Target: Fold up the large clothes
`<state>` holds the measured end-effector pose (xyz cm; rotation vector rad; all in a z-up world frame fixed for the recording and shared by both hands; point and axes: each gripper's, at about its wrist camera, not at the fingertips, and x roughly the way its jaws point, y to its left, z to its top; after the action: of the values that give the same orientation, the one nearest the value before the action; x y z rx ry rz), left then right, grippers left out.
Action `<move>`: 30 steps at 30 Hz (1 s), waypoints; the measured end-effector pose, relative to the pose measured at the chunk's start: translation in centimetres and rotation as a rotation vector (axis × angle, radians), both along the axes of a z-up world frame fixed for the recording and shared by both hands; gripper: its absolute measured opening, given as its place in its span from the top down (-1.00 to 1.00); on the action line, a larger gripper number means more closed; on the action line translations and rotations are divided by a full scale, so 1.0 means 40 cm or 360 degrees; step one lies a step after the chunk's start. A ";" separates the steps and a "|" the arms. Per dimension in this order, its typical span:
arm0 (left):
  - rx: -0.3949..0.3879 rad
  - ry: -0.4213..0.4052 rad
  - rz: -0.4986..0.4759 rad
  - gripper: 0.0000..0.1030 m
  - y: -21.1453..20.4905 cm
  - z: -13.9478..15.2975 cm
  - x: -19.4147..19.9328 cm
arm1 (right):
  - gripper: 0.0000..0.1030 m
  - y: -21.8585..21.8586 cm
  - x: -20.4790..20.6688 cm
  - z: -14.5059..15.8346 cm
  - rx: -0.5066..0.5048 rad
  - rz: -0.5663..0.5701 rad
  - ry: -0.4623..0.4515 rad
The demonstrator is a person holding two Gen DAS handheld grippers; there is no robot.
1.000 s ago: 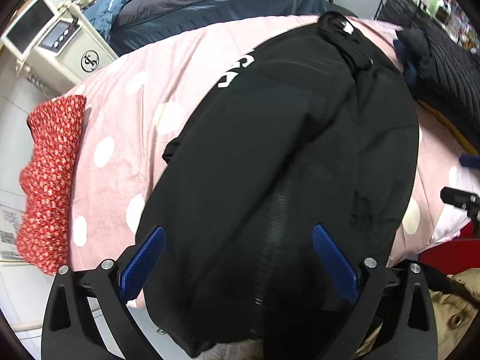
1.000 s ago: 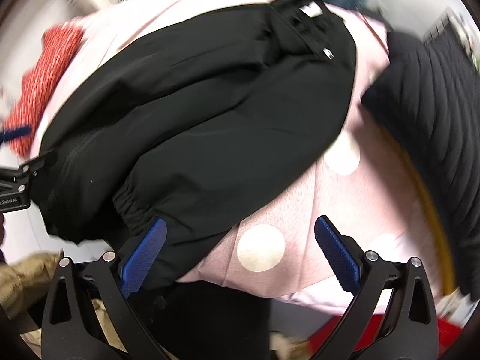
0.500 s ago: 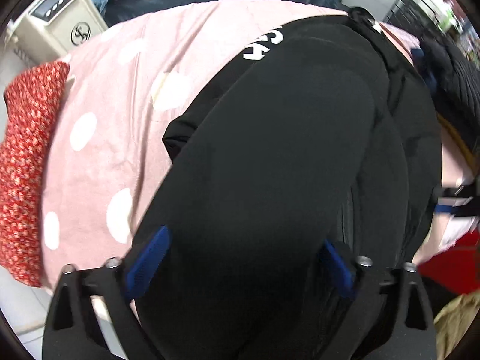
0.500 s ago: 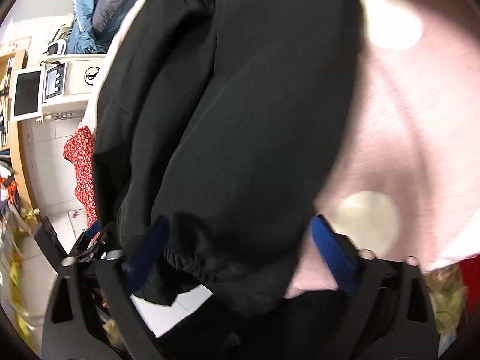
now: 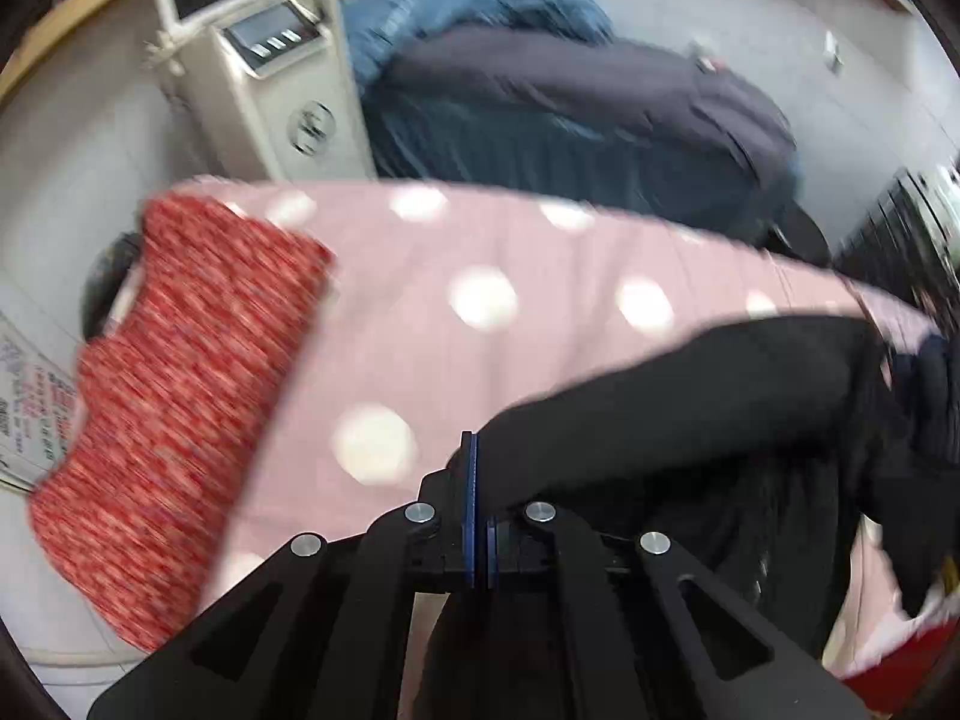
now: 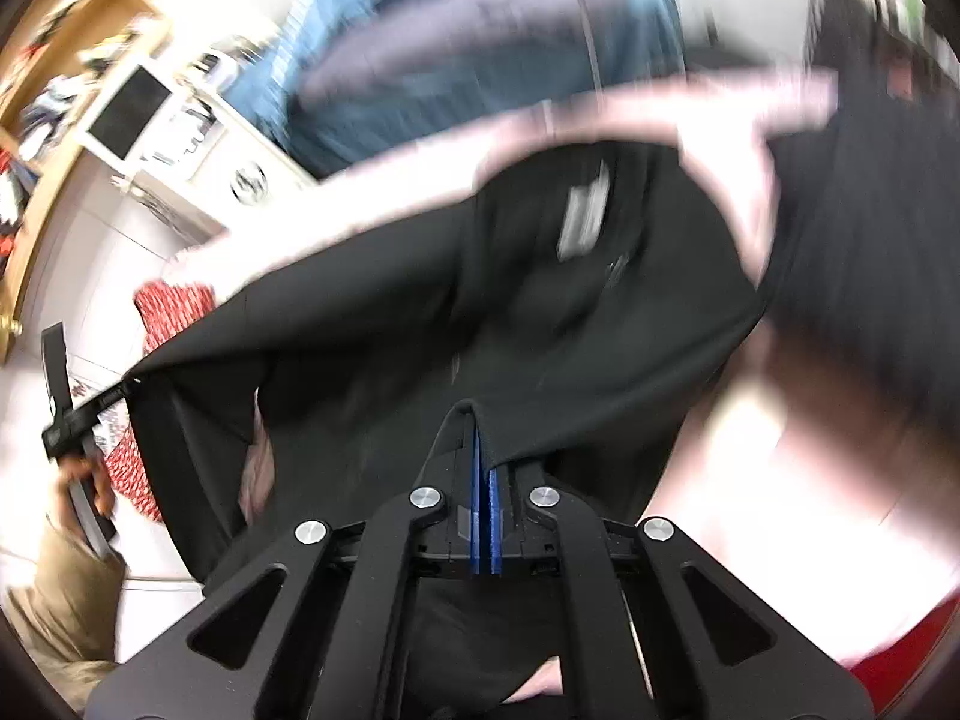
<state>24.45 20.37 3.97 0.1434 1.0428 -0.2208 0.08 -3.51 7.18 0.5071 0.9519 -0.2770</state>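
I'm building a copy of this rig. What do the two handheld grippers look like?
Both match: the left gripper and right gripper have matte black linkage arms with triangular cut-outs, silver round pivot bolts and flat blue pads. No cables show.

The garment (image 5: 690, 408) lies on the bedcover (image 5: 540, 276), a folded cloth (image 5: 180, 390) at its left, a machine (image 5: 264, 78) behind.

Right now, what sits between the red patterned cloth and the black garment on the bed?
Left wrist view: only bare pink polka-dot bedcover between the red patterned cloth and the black garment.
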 end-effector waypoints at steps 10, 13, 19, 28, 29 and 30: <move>0.0138 -0.0237 0.0432 0.95 0.311 0.267 0.337 | 0.98 -0.347 0.101 0.317 -0.0597 0.0072 0.0059; 0.0264 -0.0058 0.0549 0.93 0.359 0.221 0.454 | 0.98 -0.442 0.201 0.240 -0.0591 0.0218 0.0213; 0.0002 0.0091 0.0681 -0.63 0.426 0.136 0.449 | 0.67 -0.616 0.246 -0.051 0.0586 -0.0311 0.0285; -0.0392 -0.0006 0.0981 -0.88 0.609 0.148 0.255 | -0.51 -0.570 0.167 -0.049 0.0577 -0.0320 0.0040; -0.0393 -0.0012 0.0970 -0.88 0.599 0.146 0.236 | -0.53 -0.530 0.178 -0.046 0.0484 -0.0240 0.0080; -0.0384 -0.0013 0.0940 -0.88 0.578 0.140 0.217 | -0.54 -0.517 0.199 -0.067 0.0428 -0.0188 0.0120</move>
<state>33.14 43.51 9.56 -0.3800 0.9992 0.1911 8.05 -24.19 4.52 0.8060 1.0404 -0.2769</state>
